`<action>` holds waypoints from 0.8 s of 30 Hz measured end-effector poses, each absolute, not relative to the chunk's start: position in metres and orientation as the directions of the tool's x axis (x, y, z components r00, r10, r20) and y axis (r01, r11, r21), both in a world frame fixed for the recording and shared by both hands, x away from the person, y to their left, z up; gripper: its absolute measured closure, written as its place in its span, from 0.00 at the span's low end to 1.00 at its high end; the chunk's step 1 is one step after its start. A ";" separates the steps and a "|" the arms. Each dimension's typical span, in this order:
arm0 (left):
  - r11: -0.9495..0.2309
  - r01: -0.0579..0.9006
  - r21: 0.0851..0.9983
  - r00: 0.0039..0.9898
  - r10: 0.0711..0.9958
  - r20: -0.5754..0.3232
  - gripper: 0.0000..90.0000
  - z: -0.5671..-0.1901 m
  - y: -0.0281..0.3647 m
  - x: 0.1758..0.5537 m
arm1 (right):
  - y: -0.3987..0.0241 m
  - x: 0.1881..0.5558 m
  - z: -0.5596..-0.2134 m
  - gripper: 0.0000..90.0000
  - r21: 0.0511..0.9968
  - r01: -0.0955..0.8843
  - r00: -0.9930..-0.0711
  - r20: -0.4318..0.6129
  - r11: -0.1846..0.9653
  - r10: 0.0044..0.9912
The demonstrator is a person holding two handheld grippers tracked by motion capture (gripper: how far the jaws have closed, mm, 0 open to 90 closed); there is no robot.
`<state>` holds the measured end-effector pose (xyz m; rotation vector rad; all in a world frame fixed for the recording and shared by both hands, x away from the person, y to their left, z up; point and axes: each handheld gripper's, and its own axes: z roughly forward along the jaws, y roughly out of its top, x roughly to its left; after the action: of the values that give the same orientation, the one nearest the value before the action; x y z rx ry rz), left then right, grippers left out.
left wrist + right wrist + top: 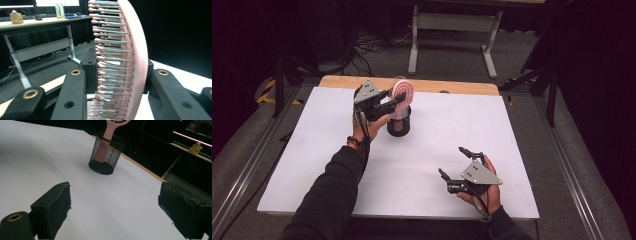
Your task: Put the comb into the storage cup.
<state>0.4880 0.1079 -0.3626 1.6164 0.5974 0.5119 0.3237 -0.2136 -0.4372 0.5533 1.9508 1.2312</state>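
High view: my left gripper clasps the pink hairbrush standing in a black mesh cup at the white table's far side; my right gripper rests wide, holding nothing.

Left gripper view: metal bristles pink-tipped, brush head cropped.

Right gripper view: the handle enters the cup; head cut off.

A white board lies under both grippers. Beyond the left gripper runs a wooden table edge, then a grey desk frame and floor cables. Striped tape lies far to its left. A tan jar stands on a desk ahead-left of its jaws.
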 end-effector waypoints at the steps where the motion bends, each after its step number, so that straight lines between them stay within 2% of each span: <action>1: -0.090 0.089 0.992 0.766 0.642 -0.010 0.70 -0.363 0.108 0.488 | -0.214 0.324 -0.437 0.13 0.895 -0.030 -0.625 -0.364 0.444 0.691; 15: -0.121 0.107 0.987 0.772 0.635 -0.006 0.69 -0.372 0.105 0.489 | -0.213 0.324 -0.438 0.13 0.893 -0.026 -0.630 -0.364 0.449 0.686; 24: -0.092 0.118 0.989 0.779 0.626 -0.035 0.69 -0.378 0.107 0.489 | -0.213 0.324 -0.439 0.13 0.891 -0.022 -0.636 -0.362 0.454 0.681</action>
<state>0.4891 0.1067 -0.3782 1.6319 0.6018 0.4703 0.3242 -0.2127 -0.4387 0.5508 1.9733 1.2234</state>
